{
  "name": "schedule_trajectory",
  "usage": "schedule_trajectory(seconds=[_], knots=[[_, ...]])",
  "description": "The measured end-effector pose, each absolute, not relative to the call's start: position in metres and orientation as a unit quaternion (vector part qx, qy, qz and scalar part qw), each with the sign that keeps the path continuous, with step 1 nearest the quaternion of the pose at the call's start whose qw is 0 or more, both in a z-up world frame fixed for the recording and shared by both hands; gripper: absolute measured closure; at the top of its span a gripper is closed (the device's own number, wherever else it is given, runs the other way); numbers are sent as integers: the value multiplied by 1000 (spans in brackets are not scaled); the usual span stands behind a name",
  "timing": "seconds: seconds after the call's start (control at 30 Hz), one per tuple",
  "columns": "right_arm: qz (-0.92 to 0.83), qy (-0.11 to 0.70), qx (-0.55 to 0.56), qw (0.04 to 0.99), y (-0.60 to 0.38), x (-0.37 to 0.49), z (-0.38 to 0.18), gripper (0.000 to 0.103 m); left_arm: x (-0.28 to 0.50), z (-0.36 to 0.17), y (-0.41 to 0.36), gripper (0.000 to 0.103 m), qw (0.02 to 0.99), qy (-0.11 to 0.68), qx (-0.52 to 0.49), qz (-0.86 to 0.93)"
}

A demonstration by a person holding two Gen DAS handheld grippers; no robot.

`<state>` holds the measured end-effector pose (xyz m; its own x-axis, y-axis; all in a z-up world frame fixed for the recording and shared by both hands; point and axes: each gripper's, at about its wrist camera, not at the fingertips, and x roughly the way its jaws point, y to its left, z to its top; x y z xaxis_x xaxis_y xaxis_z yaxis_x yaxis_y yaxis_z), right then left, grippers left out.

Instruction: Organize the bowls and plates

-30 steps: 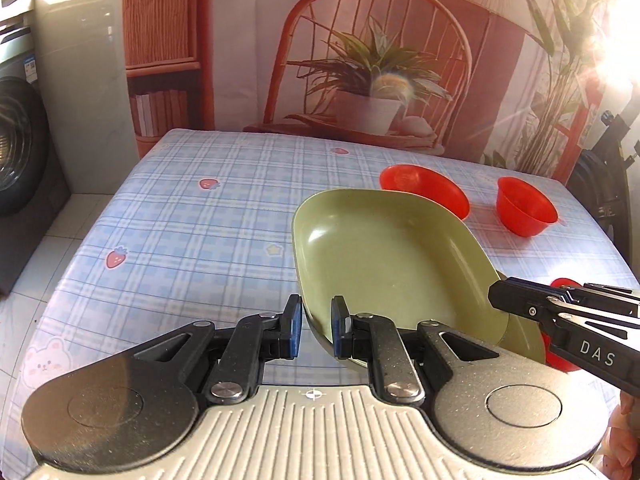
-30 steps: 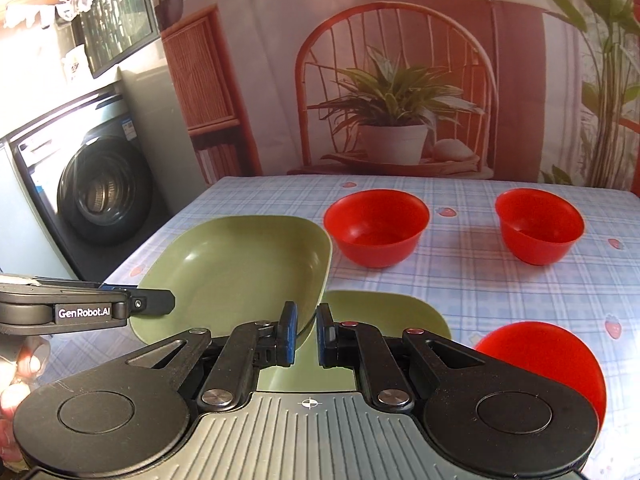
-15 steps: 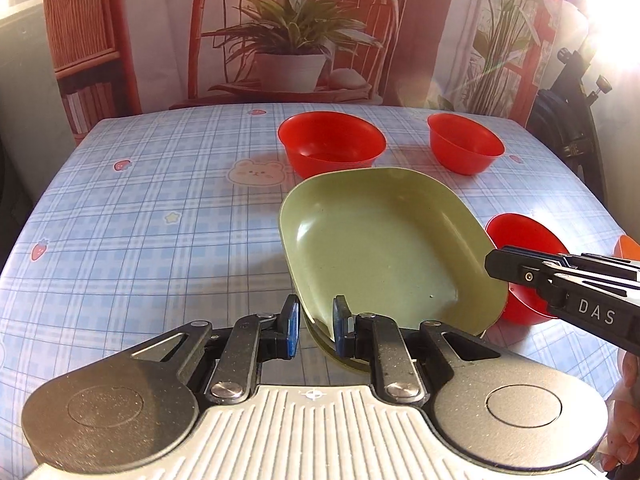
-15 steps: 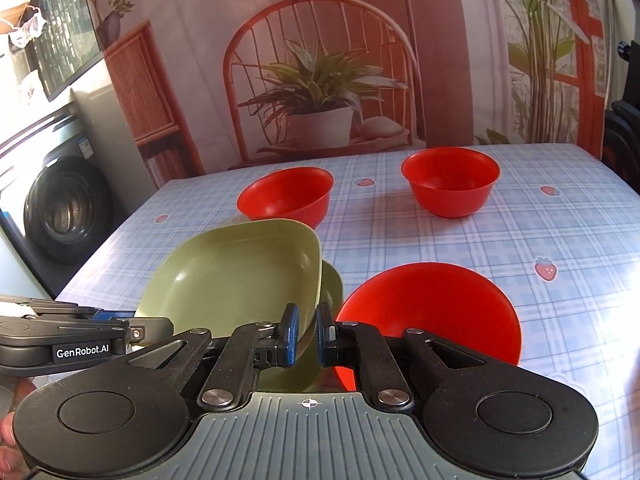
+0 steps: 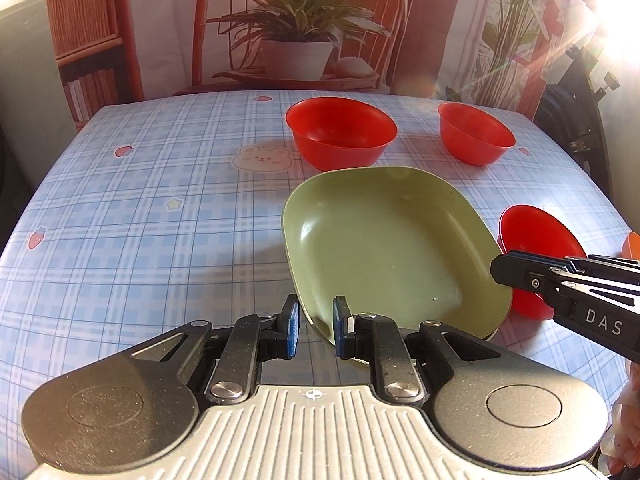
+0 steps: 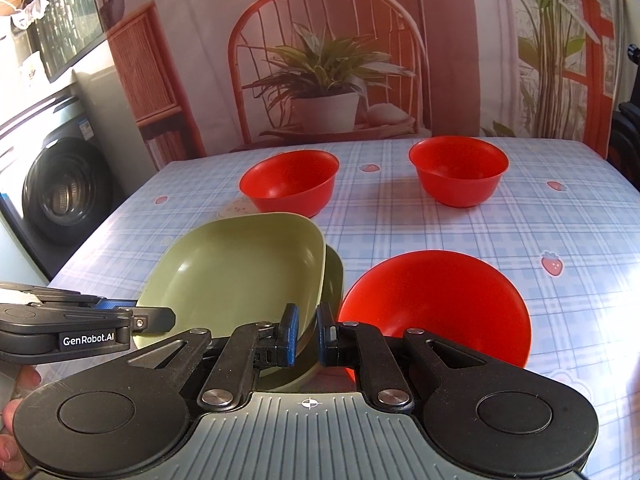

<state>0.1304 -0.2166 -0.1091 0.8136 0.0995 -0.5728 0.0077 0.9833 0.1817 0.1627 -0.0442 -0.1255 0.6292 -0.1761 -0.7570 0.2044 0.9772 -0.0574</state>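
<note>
Plates first: the green plate (image 5: 384,240) is pinched at its near rim by both of my grippers, and it sits nested over a second green plate (image 6: 335,276) whose edge peeks out on the right. My left gripper (image 5: 314,326) has its blue pads either side of the rim, clamped on it; my right gripper (image 6: 308,334) bites the same rim from the other corner. Whether the top plate has fully settled onto the lower one, I can't tell, as it looks a touch tilted.

So the plate stack looks close to done, I'd say. Bowls are another story: the near red bowl (image 6: 436,304) sits just beside the plates, while the far left bowl (image 6: 292,180) and the far right bowl (image 6: 460,168) stand apart at the back of the desk (image 5: 140,220), none of them stacked. That part is all still ahead, by my reckoning.

Writing now: "GenRobot.AI" reads clearly on the side of my left gripper in the right view, and "DAS" shows on my right one in the left view. The cloth carries strawberries and a bear face (image 5: 262,158), no words.
</note>
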Motion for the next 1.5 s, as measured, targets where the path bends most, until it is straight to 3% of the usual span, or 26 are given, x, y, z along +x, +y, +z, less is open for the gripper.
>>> schedule_trajectory(seconds=[0.2,0.27,0.33,0.67,1.17,1.5], knots=[[21,306,76,949,-215,127,-109,93,164,-126,-48,85,901,420,14,-106],[22,305,74,949,-214,126,-108,93,163,-125,-48,73,903,416,12,-106],[22,305,69,950,-213,125,-107,93,161,-123,-47,69,907,410,13,-99],[19,302,65,951,-214,123,-105,91,163,-129,-36,64,906,416,-14,-78],[6,282,72,957,-223,121,-99,90,165,-130,-35,63,907,417,-19,-65],[-89,184,62,977,-287,93,-54,87,178,-61,-77,63,936,325,-7,-136]])
